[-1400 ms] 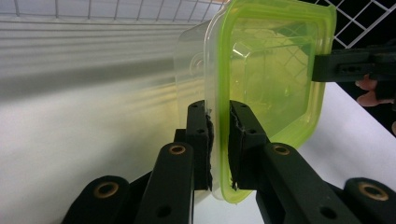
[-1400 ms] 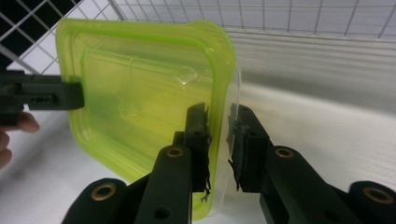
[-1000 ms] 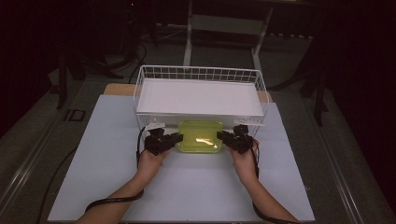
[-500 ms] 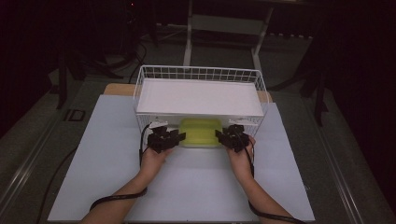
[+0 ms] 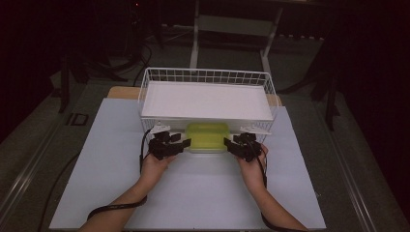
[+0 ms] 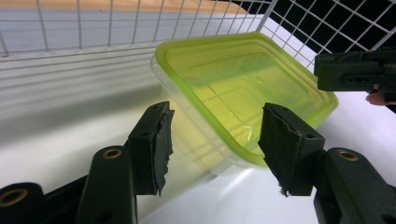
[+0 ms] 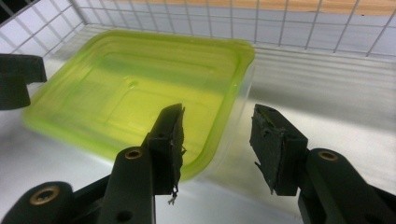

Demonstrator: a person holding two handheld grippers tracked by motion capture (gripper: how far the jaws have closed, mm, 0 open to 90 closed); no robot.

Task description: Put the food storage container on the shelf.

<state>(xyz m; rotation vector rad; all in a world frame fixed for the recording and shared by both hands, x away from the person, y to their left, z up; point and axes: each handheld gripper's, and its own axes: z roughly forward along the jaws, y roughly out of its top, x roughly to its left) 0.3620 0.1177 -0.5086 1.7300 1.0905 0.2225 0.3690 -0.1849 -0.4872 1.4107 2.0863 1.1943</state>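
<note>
Now the green-lidded container (image 5: 207, 137) sat half under the wire basket's (image 5: 145, 87) white shelf (image 5: 208, 101). The left gripper (image 5: 180, 143) and right gripper (image 5: 231, 143) had just been opening, jaws apart, each straddling a corner without pressing, so it looked released.

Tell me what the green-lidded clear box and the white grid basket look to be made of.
Green-lidded clear box: probably plastic. The lid is translucent, glossy yellow-green with moulded ridges; the body below is clear, so the white surface shows through.
White grid basket: apparently metal wire with a white coating, judging by its thin, straight rods crossing in an even grid. The coating type cannot be told.
</note>
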